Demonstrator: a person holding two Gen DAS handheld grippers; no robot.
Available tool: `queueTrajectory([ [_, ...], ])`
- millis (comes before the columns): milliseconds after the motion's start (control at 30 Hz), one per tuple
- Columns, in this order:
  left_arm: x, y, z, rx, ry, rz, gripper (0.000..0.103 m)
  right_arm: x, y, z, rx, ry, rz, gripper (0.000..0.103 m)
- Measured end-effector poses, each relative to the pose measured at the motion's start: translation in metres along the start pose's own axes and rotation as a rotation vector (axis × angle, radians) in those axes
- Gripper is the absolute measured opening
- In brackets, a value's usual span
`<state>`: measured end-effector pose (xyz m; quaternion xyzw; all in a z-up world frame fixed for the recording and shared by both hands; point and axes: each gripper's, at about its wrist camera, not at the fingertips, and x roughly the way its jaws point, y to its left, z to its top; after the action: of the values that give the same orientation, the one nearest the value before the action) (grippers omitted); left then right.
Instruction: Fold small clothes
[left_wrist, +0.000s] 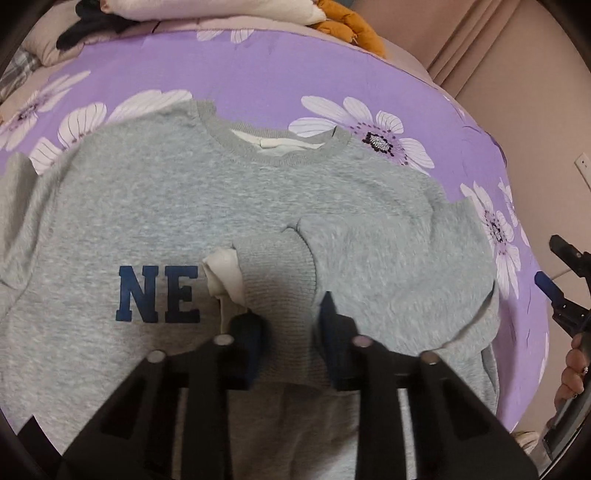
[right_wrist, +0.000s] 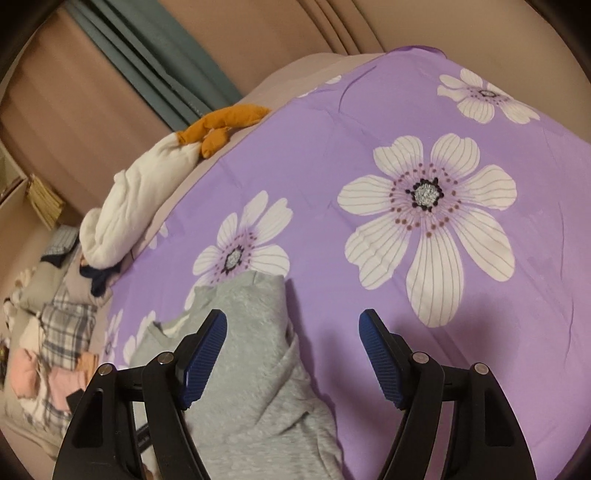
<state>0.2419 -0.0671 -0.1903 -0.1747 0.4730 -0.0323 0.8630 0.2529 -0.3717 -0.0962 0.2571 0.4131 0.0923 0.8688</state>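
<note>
Purple bedspread (left_wrist: 280, 74) with large white flowers fills both views; beige wall and a teal curtain (right_wrist: 147, 48) sit in the upper part of the right wrist frame.

Grey sweatshirt (left_wrist: 147, 206) lies flat, front up, across the middle of the left wrist frame, collar toward the top. Blue print reads "NE"; the rest of the lettering is hidden under the folded-in sleeve (left_wrist: 388, 258). Sweatshirt's hem is cut off by the bottom edge, its other sleeve by the left edge.

Left gripper (left_wrist: 288, 321) at lower centre, angled steeply down, blue pads drawn in on the ribbed sleeve cuff (left_wrist: 277, 273) and pinching it. White lining (left_wrist: 221, 277) pokes out of the cuff beside the left pad.

Right gripper (right_wrist: 291, 354) points down at the bedspread, jaws wide apart, nothing between them but cloth below. Its left pad overlaps a grey fold of the sweatshirt at lower centre; contact cannot be told. In the left wrist frame that gripper shows only partly at the right edge, with fingers of a hand (left_wrist: 572, 369) on its handle.

Open bedspread lies clear to the right of the sweatshirt. Upper left in the right wrist frame: white quilted item (right_wrist: 136, 206), orange cloth (right_wrist: 218, 125), a blurred heap of plaid and pink clothes (right_wrist: 55, 350) at the left edge.
</note>
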Motion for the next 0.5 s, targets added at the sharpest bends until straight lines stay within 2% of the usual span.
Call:
queueTrajectory([
  [133, -0.024, -0.002, 0.015, -0.018, -0.057, -0.052, 0.018, 0.005, -0.001, -0.002, -0.007, 0.028, 0.013, 0.074],
  [267, -0.051, -0.010, 0.036, 0.039, -0.153, 0.009, 0.018, 0.011, 0.001, -0.005, -0.023, 0.051, 0.007, 0.074],
  [500, -0.070, 0.003, 0.050, 0.066, -0.190, 0.070, 0.018, 0.026, 0.007, -0.012, -0.037, 0.107, 0.007, 0.074],
])
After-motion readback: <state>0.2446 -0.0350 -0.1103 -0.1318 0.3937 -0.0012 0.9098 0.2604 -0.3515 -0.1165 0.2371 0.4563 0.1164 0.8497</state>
